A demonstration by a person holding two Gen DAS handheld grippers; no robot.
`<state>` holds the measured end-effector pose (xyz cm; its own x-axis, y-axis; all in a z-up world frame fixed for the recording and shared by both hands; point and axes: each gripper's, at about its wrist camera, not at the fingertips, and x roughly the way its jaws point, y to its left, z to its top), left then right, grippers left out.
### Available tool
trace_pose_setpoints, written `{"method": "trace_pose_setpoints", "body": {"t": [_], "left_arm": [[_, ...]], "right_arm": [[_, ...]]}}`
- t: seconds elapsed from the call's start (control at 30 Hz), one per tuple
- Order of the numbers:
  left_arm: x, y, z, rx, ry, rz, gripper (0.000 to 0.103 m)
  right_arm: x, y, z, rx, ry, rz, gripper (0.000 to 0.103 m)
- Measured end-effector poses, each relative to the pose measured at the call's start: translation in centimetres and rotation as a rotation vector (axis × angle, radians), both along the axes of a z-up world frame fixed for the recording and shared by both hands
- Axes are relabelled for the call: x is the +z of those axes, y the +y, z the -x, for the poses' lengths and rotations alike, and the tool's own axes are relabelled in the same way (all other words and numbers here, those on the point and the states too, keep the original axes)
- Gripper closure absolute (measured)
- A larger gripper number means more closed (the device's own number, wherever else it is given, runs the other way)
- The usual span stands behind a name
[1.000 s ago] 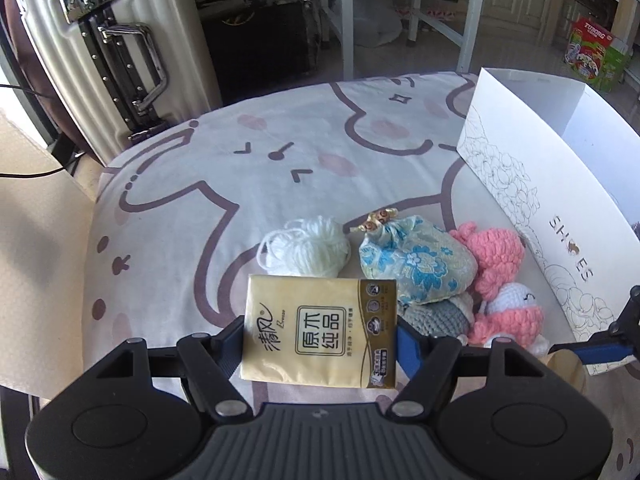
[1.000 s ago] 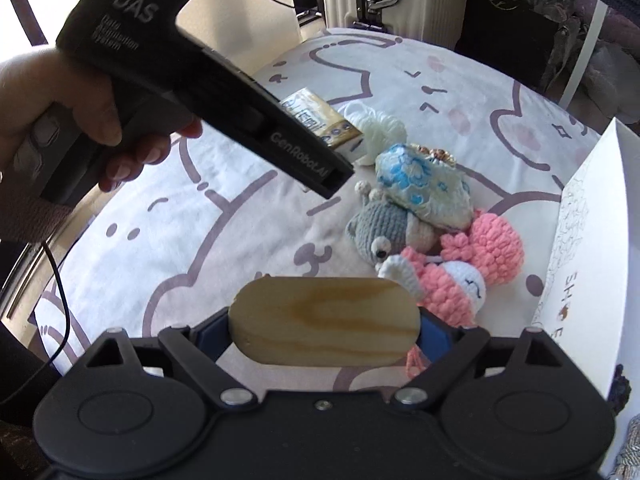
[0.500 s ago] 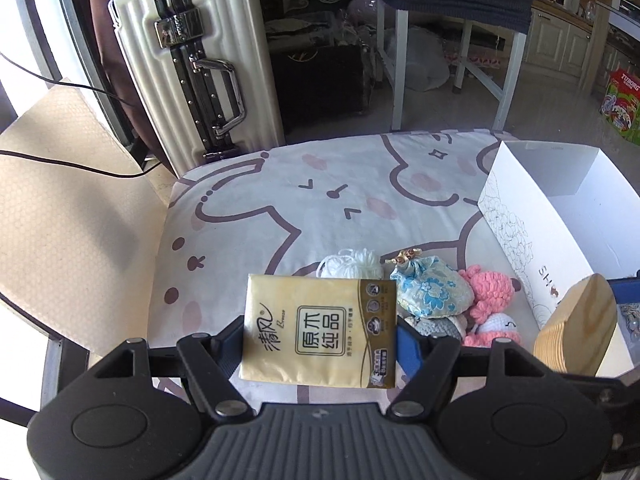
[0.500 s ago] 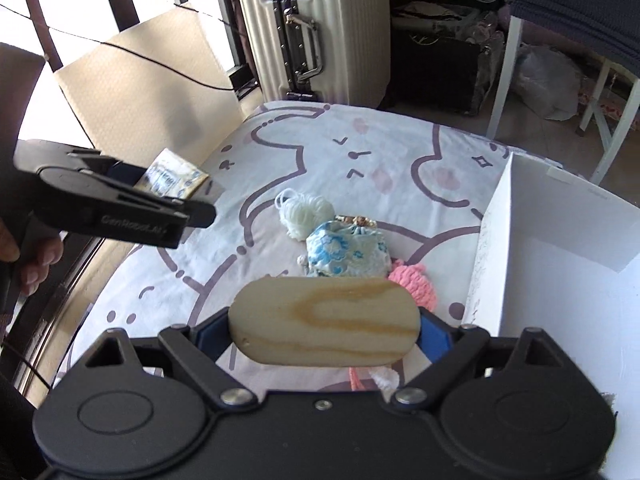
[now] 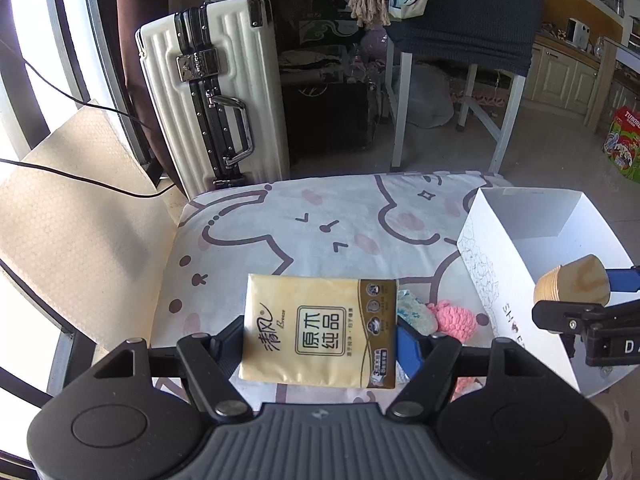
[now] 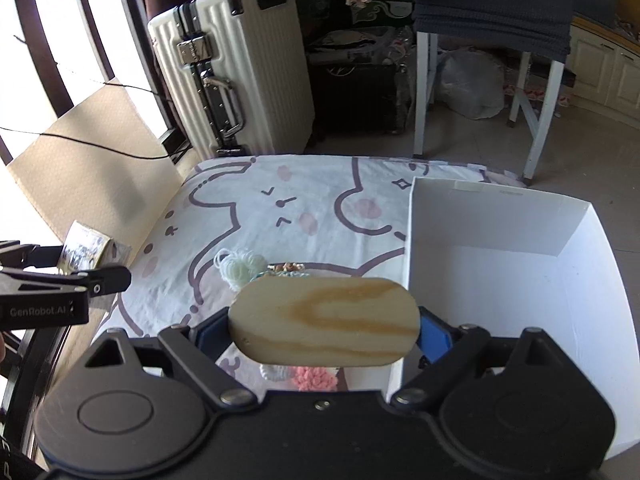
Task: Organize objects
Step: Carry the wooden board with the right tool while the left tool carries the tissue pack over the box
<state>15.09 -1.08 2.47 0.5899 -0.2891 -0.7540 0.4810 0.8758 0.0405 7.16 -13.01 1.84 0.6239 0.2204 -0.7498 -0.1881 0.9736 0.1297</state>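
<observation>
Jaws of the left gripper are clenched on a yellow tissue pack, held above the patterned cushion, where a blue pouch and pink crochet toy lie left of the white box. From the right wrist, the right gripper grasps a wooden block near the box's left wall; the box looks empty, with pale yarn on the cushion, so I judge nothing packed yet.
</observation>
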Motion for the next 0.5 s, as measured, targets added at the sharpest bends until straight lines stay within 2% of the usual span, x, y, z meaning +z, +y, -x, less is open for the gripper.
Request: {"method": "trace_pose_setpoints", "body": {"t": [0.5], "left_arm": [[1.0, -4.6, -0.2, -0.043, -0.003, 0.062, 0.029]], "right_arm": [[1.0, -4.2, -0.8, -0.091, -0.023, -0.011, 0.01]]}}
